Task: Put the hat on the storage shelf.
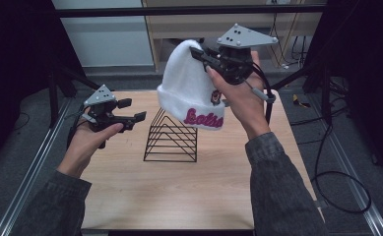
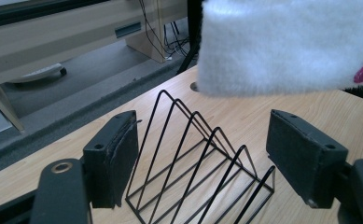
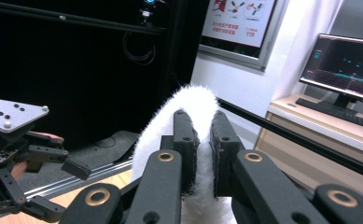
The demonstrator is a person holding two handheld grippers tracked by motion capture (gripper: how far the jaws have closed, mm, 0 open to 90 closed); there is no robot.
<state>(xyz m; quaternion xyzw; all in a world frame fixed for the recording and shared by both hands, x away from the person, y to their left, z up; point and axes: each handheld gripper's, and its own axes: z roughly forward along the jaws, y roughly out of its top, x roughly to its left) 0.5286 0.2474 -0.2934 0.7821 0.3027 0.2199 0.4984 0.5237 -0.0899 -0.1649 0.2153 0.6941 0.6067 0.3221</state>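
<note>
White knit hat (image 1: 189, 86), cuff lettered in pink script that I could read only in part, "Sals…", beside a small round patch too small to make out; my right gripper (image 1: 202, 55) was clenched on the hat's crown, holding it in the air above the black wire rack (image 1: 172, 140); the rack stood on the light wooden table (image 1: 179, 191), nothing in its slots; my left gripper (image 1: 132, 110) hung released over the table's left side, jaws wide apart; grey floor, dark curtains, and a lit monitor (image 3: 347, 63) on a desk lay beyond.
</note>
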